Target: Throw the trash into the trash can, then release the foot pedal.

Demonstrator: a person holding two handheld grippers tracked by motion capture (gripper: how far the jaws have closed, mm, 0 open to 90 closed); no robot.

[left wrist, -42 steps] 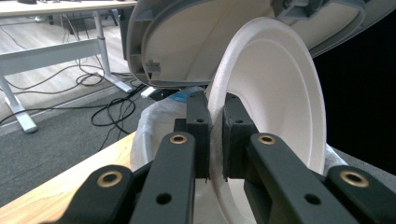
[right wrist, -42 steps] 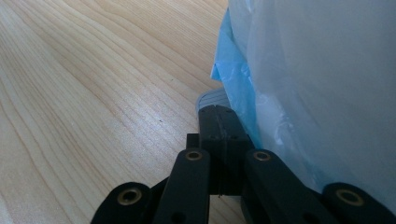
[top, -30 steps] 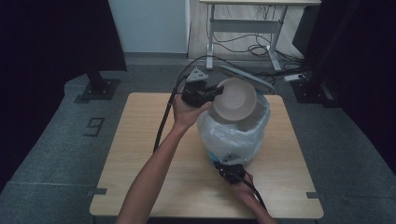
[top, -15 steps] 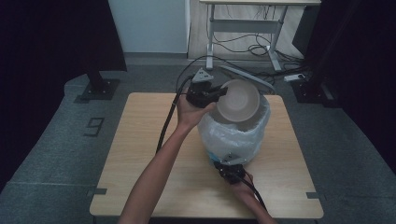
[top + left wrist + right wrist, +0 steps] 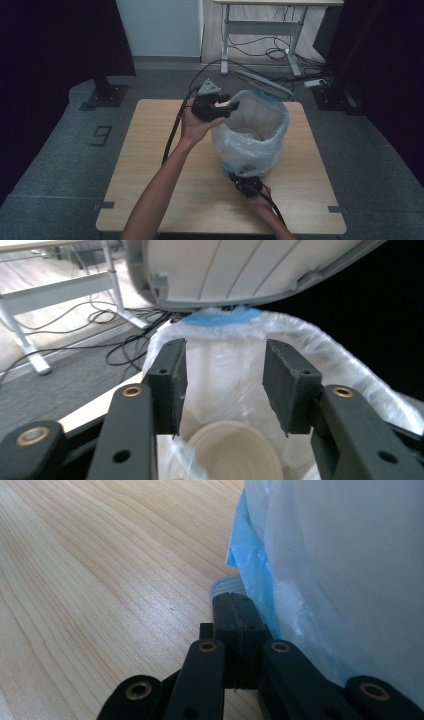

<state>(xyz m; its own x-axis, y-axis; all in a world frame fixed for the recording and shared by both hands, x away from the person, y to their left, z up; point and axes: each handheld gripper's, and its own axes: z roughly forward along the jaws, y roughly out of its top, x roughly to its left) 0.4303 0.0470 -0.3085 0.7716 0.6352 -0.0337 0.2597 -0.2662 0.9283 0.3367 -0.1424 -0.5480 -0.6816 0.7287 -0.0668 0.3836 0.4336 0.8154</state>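
— pale wood is the table (image 5: 165, 200), and what stands on it?

— a small bin (image 5: 252, 132) lined with a white plastic bag (image 5: 235, 145), a blue layer showing at its edge. its grey lid (image 5: 264, 83) is tipped up at the far side.

— and the cream bowl?

— the bowl (image 5: 232, 452) lies down inside the bag, at the bottom. in the left gripper view it sits below and between the two black jaws, well apart from them, touching neither.

— so the left gripper is empty?

— yes. the left gripper (image 5: 223, 106) hangs over the near-left rim of the bin, jaws spread wide with nothing between the pads (image 5: 172, 382). the left hand (image 5: 196, 125) holds it above the table.

— the right one?

— the right gripper (image 5: 246, 184) is low on the table at the bin's near side. in the right gripper view its jaws are pressed together, tips at the foot of the bin where the blue bag edge (image 5: 250, 565) hangs. whether they pinch anything there, i cannot tell.
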